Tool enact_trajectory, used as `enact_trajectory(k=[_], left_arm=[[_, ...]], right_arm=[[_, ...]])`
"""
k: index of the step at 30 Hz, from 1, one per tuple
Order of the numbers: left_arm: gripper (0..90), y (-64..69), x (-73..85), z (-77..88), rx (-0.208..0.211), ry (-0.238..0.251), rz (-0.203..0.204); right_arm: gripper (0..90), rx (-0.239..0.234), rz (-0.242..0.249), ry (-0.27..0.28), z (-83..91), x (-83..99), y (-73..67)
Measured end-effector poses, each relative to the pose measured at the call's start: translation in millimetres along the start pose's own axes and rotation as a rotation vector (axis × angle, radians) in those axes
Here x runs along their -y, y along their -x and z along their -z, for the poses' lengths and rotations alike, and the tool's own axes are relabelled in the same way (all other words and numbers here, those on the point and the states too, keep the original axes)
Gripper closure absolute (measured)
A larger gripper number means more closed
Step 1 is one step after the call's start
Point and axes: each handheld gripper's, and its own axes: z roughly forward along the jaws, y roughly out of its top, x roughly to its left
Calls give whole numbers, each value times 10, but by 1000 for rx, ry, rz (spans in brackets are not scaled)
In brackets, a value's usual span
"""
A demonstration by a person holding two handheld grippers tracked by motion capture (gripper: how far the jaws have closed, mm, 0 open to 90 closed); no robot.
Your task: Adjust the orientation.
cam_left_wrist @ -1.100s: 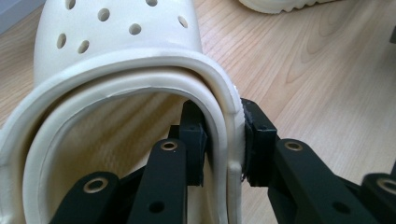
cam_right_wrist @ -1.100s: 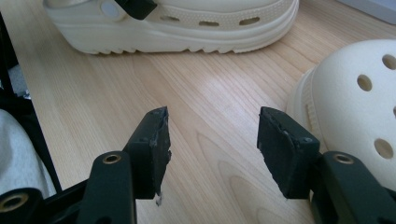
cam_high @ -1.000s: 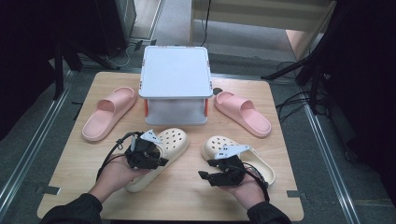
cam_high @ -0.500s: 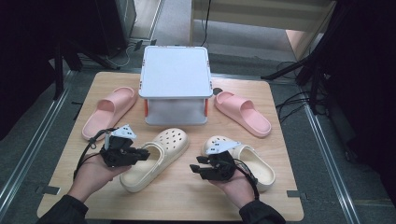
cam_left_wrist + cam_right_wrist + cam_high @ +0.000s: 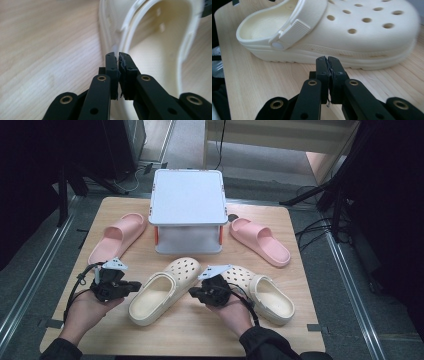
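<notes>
Two cream clogs lie on the wooden table (image 5: 200, 335). The left clog (image 5: 162, 292) has its heel toward the person, and the right clog (image 5: 262, 292) lies beside it. My left gripper (image 5: 135, 284) points right at the left clog's heel rim (image 5: 155, 50) from just left of it. Its jaws have just been closing and stand shut with nothing between them (image 5: 118, 53). My right gripper (image 5: 192, 292) sits between the two clogs and points left at the left clog's side (image 5: 352, 37). Its jaws have also just closed, and they hold nothing (image 5: 327, 58).
A white lidded box (image 5: 187, 210) stands at the back middle of the table. A pink slide (image 5: 117, 237) lies to its left and another pink slide (image 5: 260, 240) to its right. Bare wood shows along the front edge.
Both hands have slid left. The left gripper came off the left clog's heel. The right gripper left the right clog and now sits between the clogs. Both pairs of jaws closed.
</notes>
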Motion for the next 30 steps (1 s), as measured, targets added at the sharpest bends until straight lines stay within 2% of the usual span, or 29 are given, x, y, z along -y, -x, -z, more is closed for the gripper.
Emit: enact_trajectory(k=[6, 11, 15, 23, 27, 30], left_arm=[[855, -43, 80, -78, 4, -15, 41], [867, -16, 135, -66, 8, 5, 68], [876, 35, 173, -47, 5, 3, 72], [883, 142, 196, -49, 24, -13, 65], [886, 171, 195, -66, 52, -17, 70], [889, 234, 190, -90, 79, -23, 58]], right_arm=[[881, -7, 25, -33, -256, -92, -40], [882, -19, 15, -44, -311, -143, 9], [882, -21, 17, -47, -336, -175, 27], [881, -11, 17, -50, -359, -222, 74], [880, 0, 12, -50, -354, -227, 91], [867, 19, 11, -45, -347, -230, 116]])
